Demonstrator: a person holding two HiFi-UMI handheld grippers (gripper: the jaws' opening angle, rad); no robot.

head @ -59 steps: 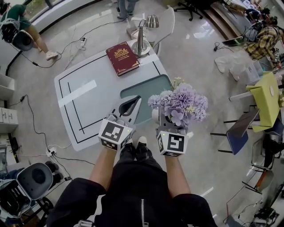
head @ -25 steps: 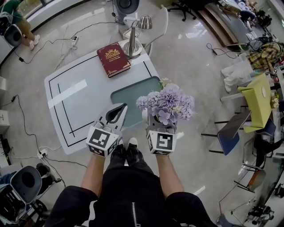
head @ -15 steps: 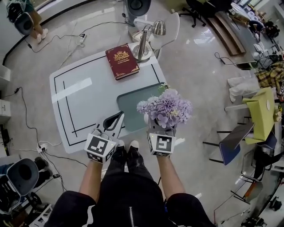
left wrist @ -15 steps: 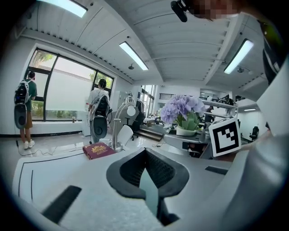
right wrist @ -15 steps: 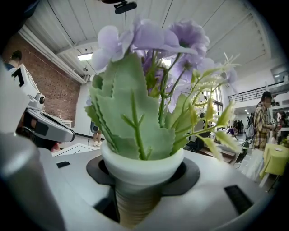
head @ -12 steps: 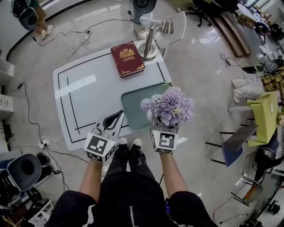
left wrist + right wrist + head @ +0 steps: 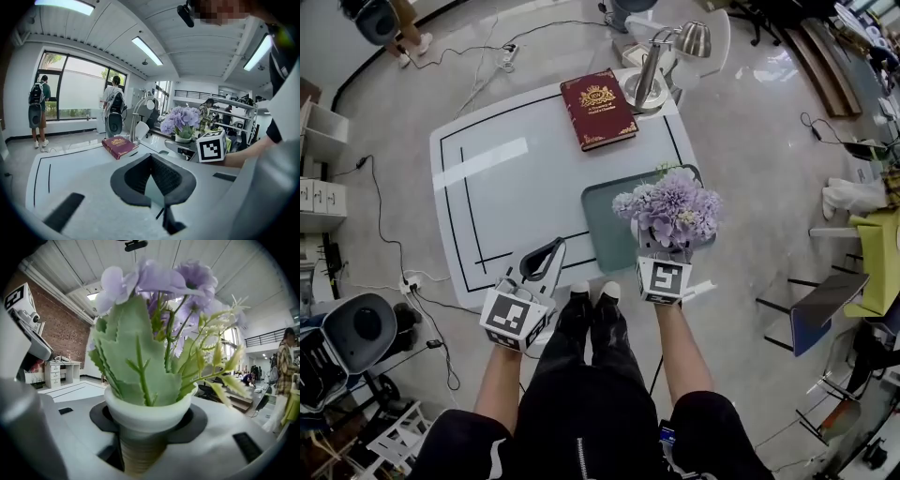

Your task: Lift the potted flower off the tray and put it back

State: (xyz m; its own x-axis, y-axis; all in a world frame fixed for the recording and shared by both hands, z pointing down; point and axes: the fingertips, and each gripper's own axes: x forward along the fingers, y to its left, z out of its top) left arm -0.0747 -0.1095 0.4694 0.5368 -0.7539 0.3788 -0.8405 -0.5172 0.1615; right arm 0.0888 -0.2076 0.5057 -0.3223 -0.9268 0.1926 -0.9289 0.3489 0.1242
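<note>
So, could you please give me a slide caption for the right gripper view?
Right gripper holds the potted flower, purple blooms filling the frame.

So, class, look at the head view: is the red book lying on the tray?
No, the red book lies on the white table, well apart from the tray.

White table [image 7: 511, 202] with black outline. Far side: red book [image 7: 598, 108], desk lamp [image 7: 661, 66] just right of it at the corner. Grey-green tray [image 7: 607, 223] near right. Right gripper [image 7: 662, 255] clasps potted flower [image 7: 671, 210], purple blooms over the tray's right edge. Left gripper [image 7: 547, 253] at the near table edge, tips together, empty.
</note>
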